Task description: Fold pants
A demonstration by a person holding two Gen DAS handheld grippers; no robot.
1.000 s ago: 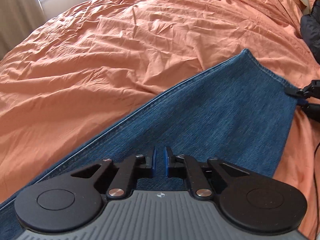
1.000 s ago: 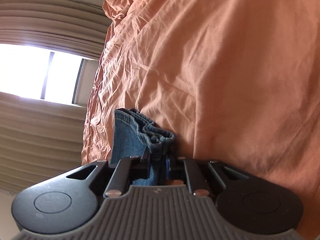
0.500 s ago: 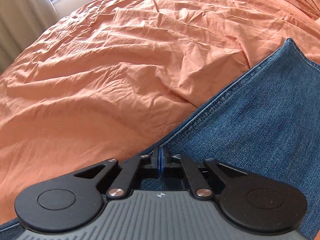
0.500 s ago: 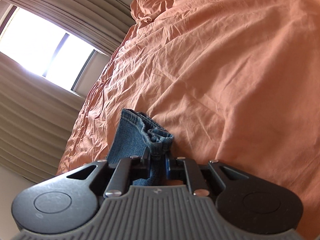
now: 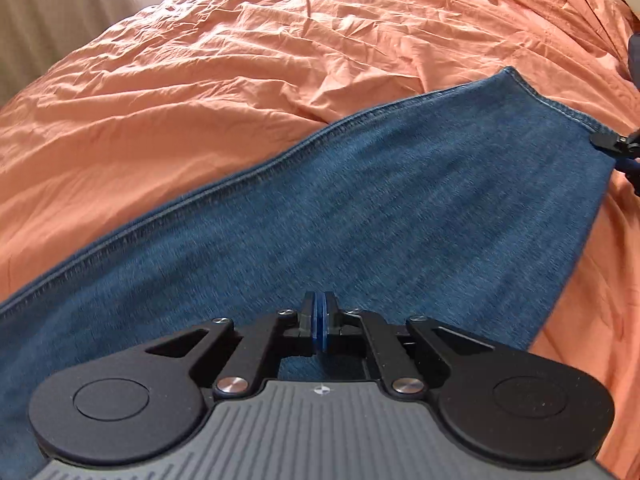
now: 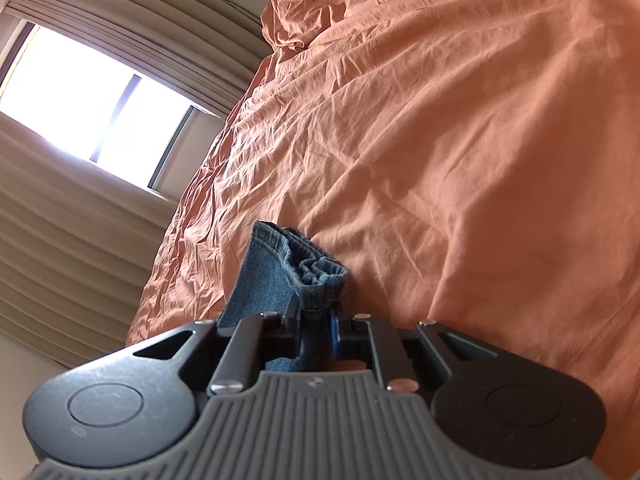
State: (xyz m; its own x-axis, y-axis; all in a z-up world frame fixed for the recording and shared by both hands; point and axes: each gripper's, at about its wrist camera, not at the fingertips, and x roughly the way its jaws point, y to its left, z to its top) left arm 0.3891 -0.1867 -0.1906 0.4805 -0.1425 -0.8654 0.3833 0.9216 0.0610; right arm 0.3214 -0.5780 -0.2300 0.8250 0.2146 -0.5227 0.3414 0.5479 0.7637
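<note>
Blue denim pants (image 5: 380, 216) lie stretched across an orange bed cover (image 5: 200, 92). My left gripper (image 5: 319, 326) is shut, pads together, low over the denim; no cloth shows between the pads. My right gripper (image 6: 315, 320) is shut on the bunched hem of the pants (image 6: 308, 272) and holds it above the bed. The right gripper also shows at the right edge of the left wrist view (image 5: 618, 148), pinching the hem corner.
The wrinkled orange bed cover (image 6: 460, 140) fills most of both views. A window (image 6: 92, 96) with beige curtains (image 6: 60, 240) stands beyond the bed. A dark object (image 5: 634, 56) sits at the far right edge.
My left gripper closed its pads, swung off over the pants' side seam, then came back over the middle of the denim. The right gripper kept its hold on the hem and tilted.
</note>
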